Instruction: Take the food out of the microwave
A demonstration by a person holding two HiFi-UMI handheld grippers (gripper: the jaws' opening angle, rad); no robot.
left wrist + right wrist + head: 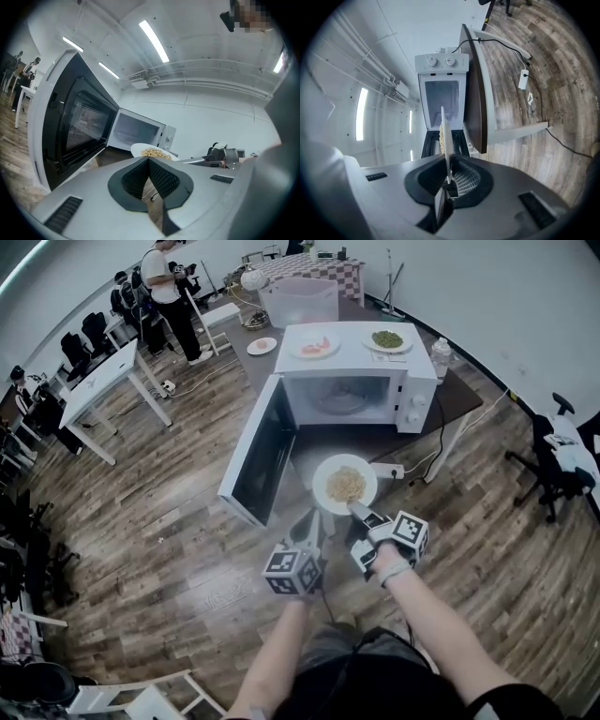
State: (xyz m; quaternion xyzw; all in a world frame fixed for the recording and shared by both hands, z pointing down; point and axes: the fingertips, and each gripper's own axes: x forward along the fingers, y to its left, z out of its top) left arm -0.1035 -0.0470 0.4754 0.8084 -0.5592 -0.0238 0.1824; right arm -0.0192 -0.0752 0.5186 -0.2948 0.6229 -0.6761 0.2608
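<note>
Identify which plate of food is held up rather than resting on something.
The noodle plate, clamped at its rim by the right gripper; the pink-food plate and green-food plate sit on the microwave.

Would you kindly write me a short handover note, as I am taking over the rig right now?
Right gripper: shut on the rim of the round white plate of pale yellow food, held in the air in front of the open microwave.
Left gripper: shut, empty, beside the plate.
White microwave: on the brown table, door swung open, cavity looks empty.
Done: the food is out.
Left: set the plate down, perhaps on the table; probably shut the door.
</note>
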